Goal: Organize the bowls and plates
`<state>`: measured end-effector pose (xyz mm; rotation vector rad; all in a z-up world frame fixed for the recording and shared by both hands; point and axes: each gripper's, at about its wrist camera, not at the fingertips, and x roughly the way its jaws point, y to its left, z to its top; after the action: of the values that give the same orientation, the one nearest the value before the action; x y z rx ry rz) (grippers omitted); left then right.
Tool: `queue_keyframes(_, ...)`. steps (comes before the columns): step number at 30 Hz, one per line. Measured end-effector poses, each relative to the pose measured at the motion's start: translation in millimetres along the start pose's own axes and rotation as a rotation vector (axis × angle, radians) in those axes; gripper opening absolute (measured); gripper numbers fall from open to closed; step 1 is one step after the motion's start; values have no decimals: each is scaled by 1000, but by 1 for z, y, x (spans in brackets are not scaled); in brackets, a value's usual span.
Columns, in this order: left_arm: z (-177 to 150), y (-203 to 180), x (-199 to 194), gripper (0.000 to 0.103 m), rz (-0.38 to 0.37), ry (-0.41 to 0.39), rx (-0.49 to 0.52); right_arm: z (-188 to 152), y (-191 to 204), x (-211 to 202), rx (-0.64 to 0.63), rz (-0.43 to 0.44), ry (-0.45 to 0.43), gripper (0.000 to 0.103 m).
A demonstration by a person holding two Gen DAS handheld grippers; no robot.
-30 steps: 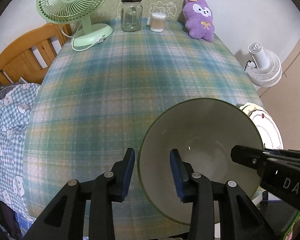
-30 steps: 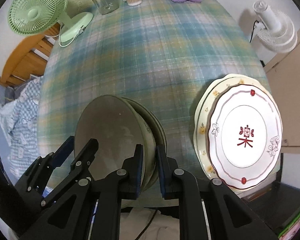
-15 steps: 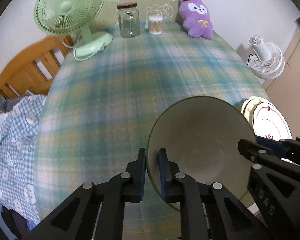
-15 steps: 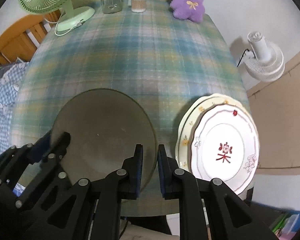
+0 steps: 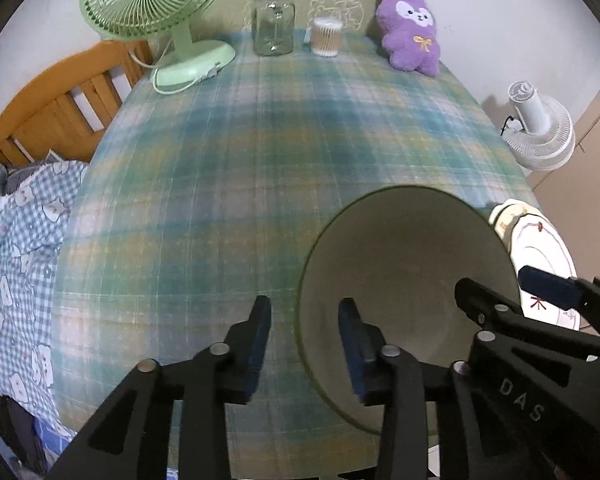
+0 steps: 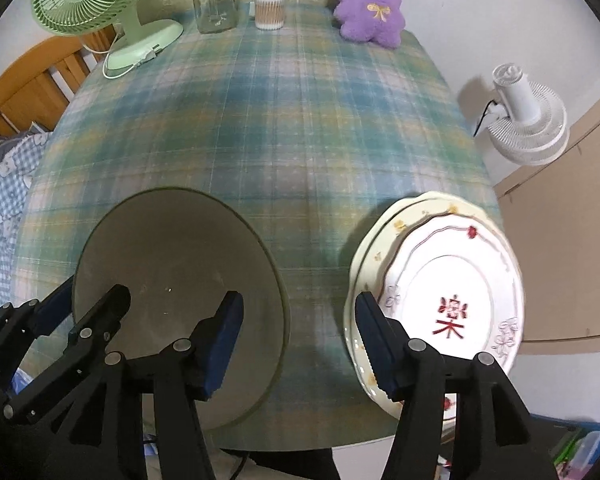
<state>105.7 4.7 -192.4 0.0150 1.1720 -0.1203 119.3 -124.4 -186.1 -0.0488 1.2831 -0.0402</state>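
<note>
A green-rimmed bowl [image 5: 404,280] sits upright and empty at the desk's [image 6: 280,120] near edge, stacked plates [image 6: 452,292] at its three o'clock, while the left gripper [image 5: 304,336] and right gripper [image 6: 296,340] fingers are spreading, straddling its rim without pinching.

A teal-and-yellow plaid tablecloth [image 6: 284,128] is showing ahead of the blue-padded black fingers [image 6: 224,340]; a grey-beige, green-rimmed bowl [image 6: 172,264] beside them; white plates [image 6: 452,280] bearing red motifs, yellow flowers.
</note>
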Motion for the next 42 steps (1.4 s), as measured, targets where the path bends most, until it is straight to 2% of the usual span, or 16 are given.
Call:
queue_keyframes(3, -1, 2, 10, 46, -21, 25, -10, 0, -5, 15, 37, 60, 30, 62)
queue_keyframes(5, -1, 3, 16, 55, -31, 33, -13, -1, -9, 21, 54, 84, 32, 62)
queue_keyframes(13, 2, 6, 30, 67, -85, 46, 13, 0, -22, 37, 89, 239, 14, 62)
queue_keyframes(18, 4, 0, 32, 70, -101, 26, 56, 1, -15, 42, 70, 293, 20, 62)
queue_keyframes(22, 5, -1, 33, 72, -105, 19, 60, 0, -17, 46, 101, 329, 25, 62)
queue_keyframes(25, 5, -1, 34, 72, -117, 23, 56, -1, -18, 48, 129, 351, 32, 60)
queue_keyframes(27, 6, -2, 34, 67, -128, 22, 63, -1, -18, 48, 135, 361, 32, 51)
queue_keyframes(29, 5, -5, 31, 48, -150, 21, 83, -2, -14, 45, 129, 378, 26, 40)
queue_keyframes(42, 5, -14, 15, 43, -159, 19, 92, 0, -11, 31, 128, 324, 24, 41)
